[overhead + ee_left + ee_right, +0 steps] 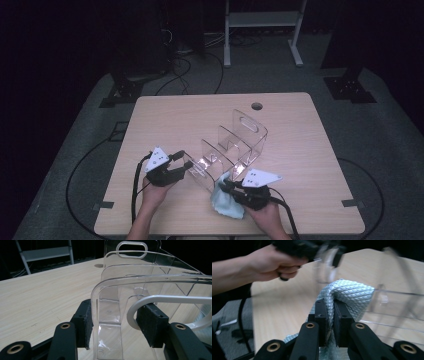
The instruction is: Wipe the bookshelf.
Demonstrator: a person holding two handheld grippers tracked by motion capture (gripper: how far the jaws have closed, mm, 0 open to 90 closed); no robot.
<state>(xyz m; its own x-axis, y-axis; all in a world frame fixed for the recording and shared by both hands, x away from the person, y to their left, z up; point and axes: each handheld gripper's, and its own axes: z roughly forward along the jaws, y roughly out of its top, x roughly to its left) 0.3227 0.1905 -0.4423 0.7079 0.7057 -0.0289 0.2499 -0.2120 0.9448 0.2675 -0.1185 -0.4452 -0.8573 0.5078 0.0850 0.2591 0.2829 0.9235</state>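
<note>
A clear acrylic organizer (235, 142) with several dividers and a handle slot stands in the middle of the wooden table (165, 120). My left gripper (186, 162) is shut on its near left end. In the left gripper view the pads (83, 322) press on either side of the end wall of the organizer (140, 277), around my left gripper (116, 323). My right gripper (225, 186) is shut on a light blue woven cloth (225, 202) at the organizer's near corner. In the right gripper view the cloth (348, 291) bulges above the closed jaws of my right gripper (330, 315), against the clear wall (392, 305).
A round cable hole (257, 106) sits near the table's far edge. Black cables (135, 185) trail off the near edge from both grippers. The person's other hand (269, 265) appears blurred in the right gripper view. A white metal frame (260, 20) stands on the floor beyond the table.
</note>
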